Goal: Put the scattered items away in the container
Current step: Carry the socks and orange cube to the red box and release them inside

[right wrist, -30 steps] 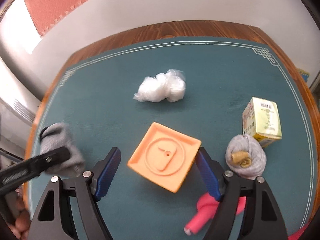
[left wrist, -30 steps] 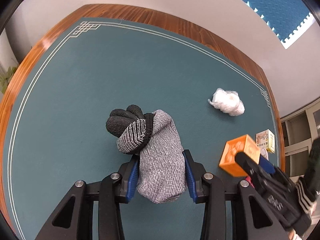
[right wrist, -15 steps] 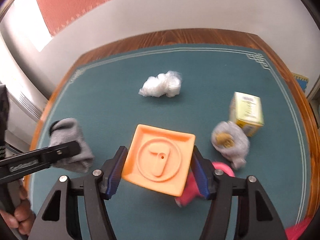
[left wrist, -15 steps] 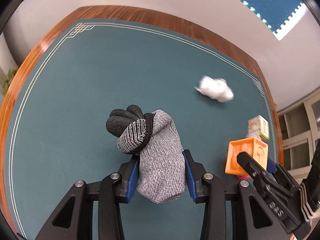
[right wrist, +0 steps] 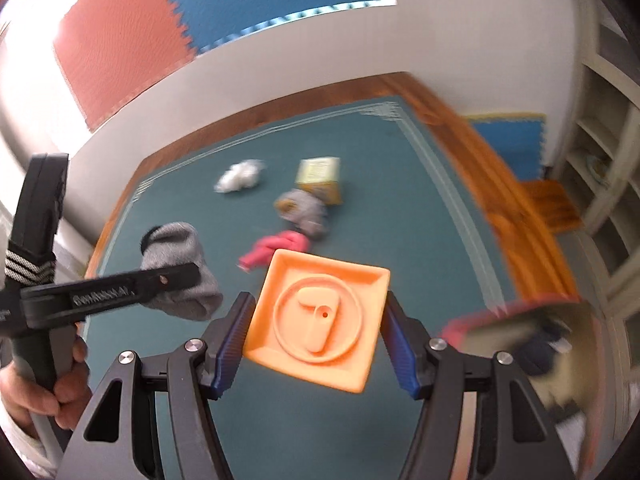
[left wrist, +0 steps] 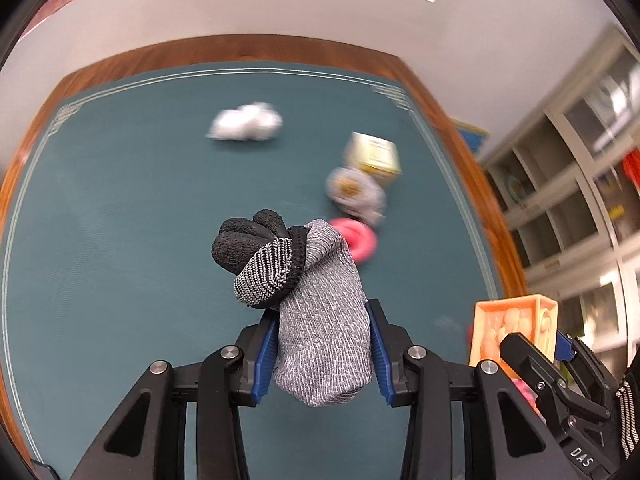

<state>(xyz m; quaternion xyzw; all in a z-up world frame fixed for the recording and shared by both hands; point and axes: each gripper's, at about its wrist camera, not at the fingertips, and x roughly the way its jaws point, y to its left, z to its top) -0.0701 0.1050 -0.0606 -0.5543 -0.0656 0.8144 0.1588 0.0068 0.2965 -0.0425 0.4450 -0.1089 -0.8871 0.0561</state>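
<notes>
My left gripper (left wrist: 320,344) is shut on a grey and black knitted glove (left wrist: 316,304) and holds it above the green table mat (left wrist: 120,240). The glove also shows in the right wrist view (right wrist: 180,256). My right gripper (right wrist: 316,336) is shut on an orange cube (right wrist: 320,316) and holds it in the air; the cube shows at the right in the left wrist view (left wrist: 512,332). A container with a red rim (right wrist: 520,320) shows blurred at the lower right of the right wrist view.
On the mat lie a white plastic wad (left wrist: 248,124), a yellow box (left wrist: 376,156), a grey rolled sock (left wrist: 356,192) and a pink item (left wrist: 356,236). The wooden table edge (left wrist: 480,184) runs along the right. White shelves (left wrist: 580,200) stand beyond it.
Both grippers have lifted and swung to the right with their loads. The orange cube has left the mat. The container has come into the right wrist view.
</notes>
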